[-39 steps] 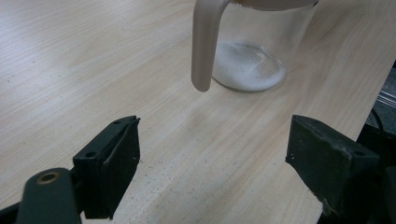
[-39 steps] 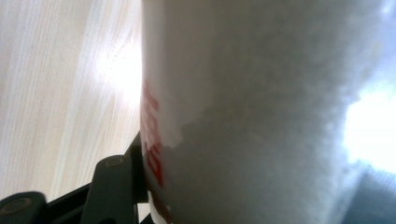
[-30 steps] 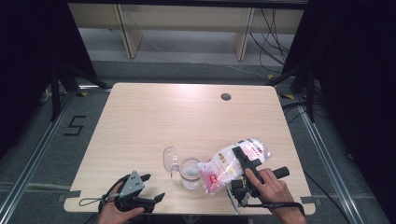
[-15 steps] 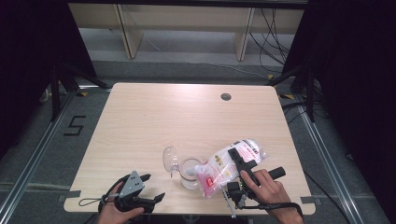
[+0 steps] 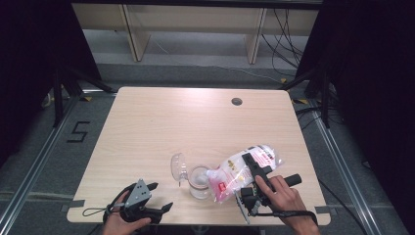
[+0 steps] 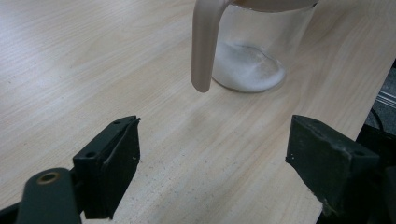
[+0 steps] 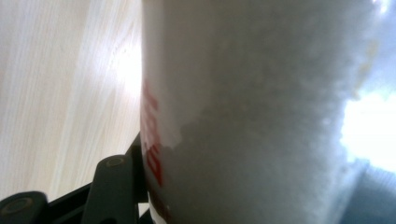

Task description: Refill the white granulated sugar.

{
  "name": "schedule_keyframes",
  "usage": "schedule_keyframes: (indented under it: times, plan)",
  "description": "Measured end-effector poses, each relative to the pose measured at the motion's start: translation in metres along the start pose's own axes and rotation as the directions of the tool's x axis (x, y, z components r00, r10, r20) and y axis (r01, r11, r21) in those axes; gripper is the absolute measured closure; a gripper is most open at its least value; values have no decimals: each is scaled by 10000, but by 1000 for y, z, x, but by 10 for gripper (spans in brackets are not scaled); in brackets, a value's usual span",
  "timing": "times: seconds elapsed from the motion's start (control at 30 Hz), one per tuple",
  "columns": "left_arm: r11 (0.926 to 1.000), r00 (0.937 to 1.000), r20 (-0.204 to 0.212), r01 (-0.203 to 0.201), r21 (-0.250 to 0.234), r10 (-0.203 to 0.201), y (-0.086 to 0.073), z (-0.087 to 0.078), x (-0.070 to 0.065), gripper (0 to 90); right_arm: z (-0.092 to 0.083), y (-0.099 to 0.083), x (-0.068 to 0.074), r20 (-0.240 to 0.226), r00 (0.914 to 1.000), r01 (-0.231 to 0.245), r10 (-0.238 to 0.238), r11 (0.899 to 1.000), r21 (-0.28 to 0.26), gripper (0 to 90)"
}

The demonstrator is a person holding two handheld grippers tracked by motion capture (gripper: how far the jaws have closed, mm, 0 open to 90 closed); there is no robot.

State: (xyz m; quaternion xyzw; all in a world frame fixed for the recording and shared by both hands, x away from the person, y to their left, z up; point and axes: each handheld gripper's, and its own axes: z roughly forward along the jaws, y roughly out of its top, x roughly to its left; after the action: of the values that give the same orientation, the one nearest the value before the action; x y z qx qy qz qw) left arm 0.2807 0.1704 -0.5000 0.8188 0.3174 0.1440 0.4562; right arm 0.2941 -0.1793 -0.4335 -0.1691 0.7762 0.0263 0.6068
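The worktop is pale wood with a fine grain and a small dark round hole at upper right. At lower centre the clear glass jar holds white powder and has a beige handle, and just right of it the clear bag carries white grains and red print. Both grippers, the left and the right, are black with black fingers, the left topped by a grey plate.

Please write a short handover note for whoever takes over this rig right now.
Right tool: shut on the bag of white granules, tipped toward the glass jar.
Left tool: open, holding nothing, resting at the table's near edge, facing the jar.
Jar: upright near the front edge, lid flipped open, a thin layer of white granules at the bottom.
Left: probably keep pouring, then set the bag down and close the lid.
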Motion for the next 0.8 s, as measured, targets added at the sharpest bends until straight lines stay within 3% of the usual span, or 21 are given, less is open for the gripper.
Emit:
schedule_keyframes:
  times: [0.03, 0.07, 0.1, 0.2, 0.23, 0.27, 0.3, 0.43, 0.47, 0.53, 0.57, 0.63, 0.67, 0.7, 0.73, 0.77, 0.8]
  plan:
    - [10000, 10000, -13, 3, -7, -3, 0, 0, 0, 171, -2, -1, -2, -181, 9991, 389, -384, 9989, 265, 449]
    - [10000, 10000, -13, 3, -7, -3, 0, 0, 0, 171, -2, -1, -2, -181, 9991, 389, -384, 9989, 265, 449]
    - [9999, 10000, 29, 86, -66, -86, 0, 0, -1, 171, -2, -3, 3, -37, 9999, -100, 101, 9997, 218, 449]
    - [10000, 10000, 35, -10, 38, 9, 0, -1, 1, 171, -2, -3, 1, -22, 9998, 197, -197, 9998, 65, 450]
    - [10000, 10000, 58, 32, 5, -32, 0, 0, 0, 171, -4, -3, 3, -106, 9998, -139, 142, 9995, 281, 449]
    - [10000, 10000, 49, 29, 2, -29, 0, 0, 0, 171, -4, -2, 0, -60, 9995, 306, -305, 9995, 120, 450]
    - [10000, 10000, 27, 14, 10, -14, 0, 0, 1, 171, -6, -1, 2, -193, 9998, -37, 42, 9996, 268, 450]
    - [10000, 10000, 19, 39, -23, -39, 0, 0, 0, 171, -6, 3, 3, -67, 9999, -138, 138, 9999, 21, 450]
    - [10000, 10000, 25, 38, -22, -38, 0, 0, 0, 171, -6, 4, 1, -209, 9998, 54, -52, 9999, 115, 451]
    - [10000, 10000, 42, 40, -19, -40, 0, 0, 0, 171, -6, 6, 2, -103, 9998, -145, 145, 9999, 9, 451]
    - [10000, 10000, 32, 43, -19, -43, 0, 0, 0, 172, -5, 7, -1, -92, 9997, 215, -216, 9997, -123, 451]
    - [9999, 9999, 53, 107, -65, -106, 0, 0, -1, 171, -4, 8, -4, -147, 9992, 382, -384, 9992, -101, 451]
    - [9999, 9999, 70, 116, -72, -116, 0, 0, -1, 171, -2, 6, -3, 80, 9997, 254, -251, 9992, -299, 451]
    - [10000, 10000, 63, 49, -15, -49, 0, 0, 0, 171, -3, 6, 0, -149, 9997, -217, 217, 9998, -25, 451]
    - [10000, 10000, 60, 44, -17, -44, 0, 0, 0, 171, -1, 5, -1, 65, 10000, -43, 44, 9998, -173, 452]
    - [9999, 9999, 59, 106, -69, -106, 0, 0, -1, 171, -1, 4, -2, -168, 9998, -52, 51, 10000, -42, 452]
    - [9999, 9999, 59, 108, -66, -108, 0, 0, -1, 171, 0, 2, -1, -13, 10000, -12, 11, 9998, -195, 452]
